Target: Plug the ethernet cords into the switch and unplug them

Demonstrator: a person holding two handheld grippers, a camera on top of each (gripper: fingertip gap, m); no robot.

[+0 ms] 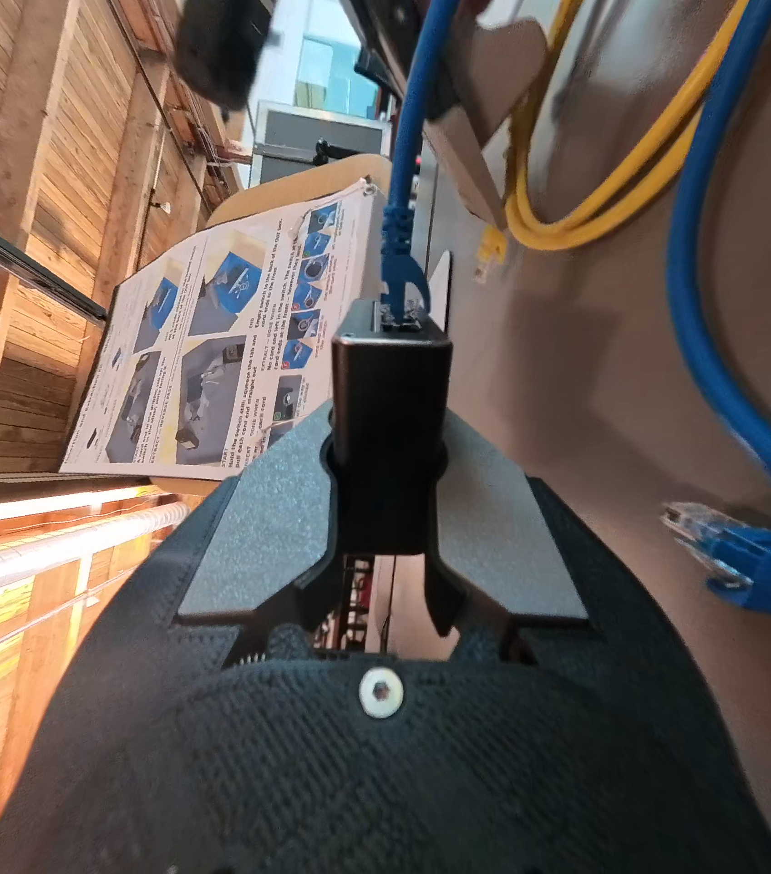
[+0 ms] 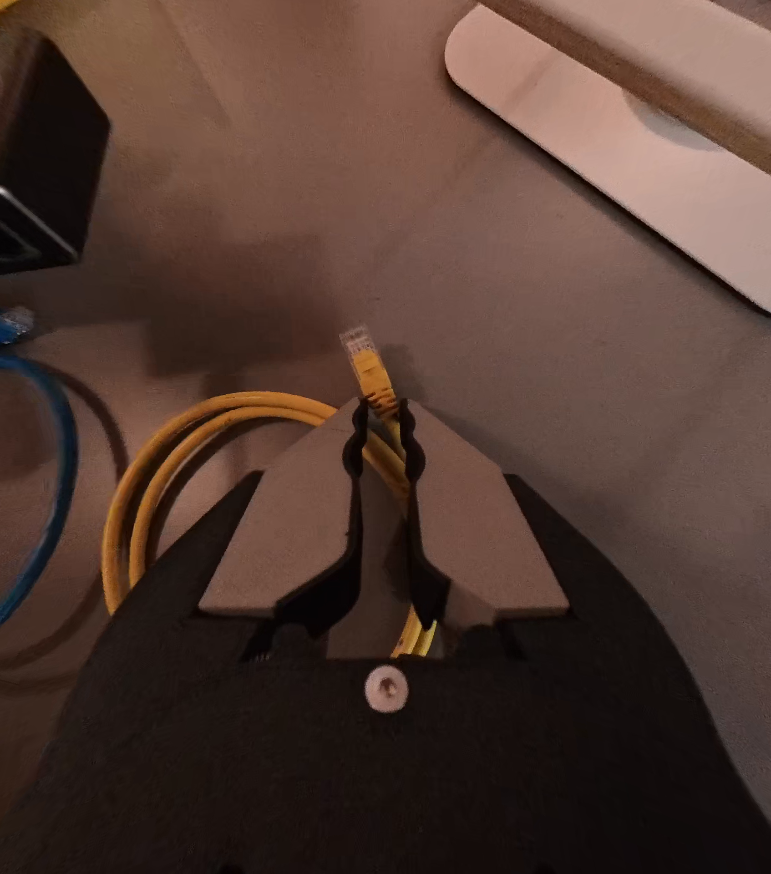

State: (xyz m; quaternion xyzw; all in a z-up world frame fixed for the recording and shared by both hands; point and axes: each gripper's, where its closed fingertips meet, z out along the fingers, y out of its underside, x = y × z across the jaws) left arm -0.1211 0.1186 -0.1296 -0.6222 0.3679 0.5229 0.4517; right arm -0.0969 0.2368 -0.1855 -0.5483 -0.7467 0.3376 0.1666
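My left gripper (image 1: 388, 425) is shut on the black switch (image 1: 388, 378) and holds it up off the grey table. One end of a blue cord (image 1: 398, 284) is plugged into a port on the switch's far face. The blue cord's other plug (image 1: 743, 553) lies loose on the table. In the right wrist view the switch (image 2: 43, 142) is at the upper left. My right gripper (image 2: 382, 406) is closed narrowly on the yellow cord at the boot just behind its plug (image 2: 364, 359), low over the table. The yellow cord's coil (image 2: 147, 482) lies under and left of it.
A printed instruction sheet (image 1: 213, 350) leans behind the switch. A cardboard piece (image 1: 483, 118) and a white flat slab (image 2: 610, 142) sit at the far side of the table. The blue cord's loop (image 2: 57, 473) lies left of the yellow coil.
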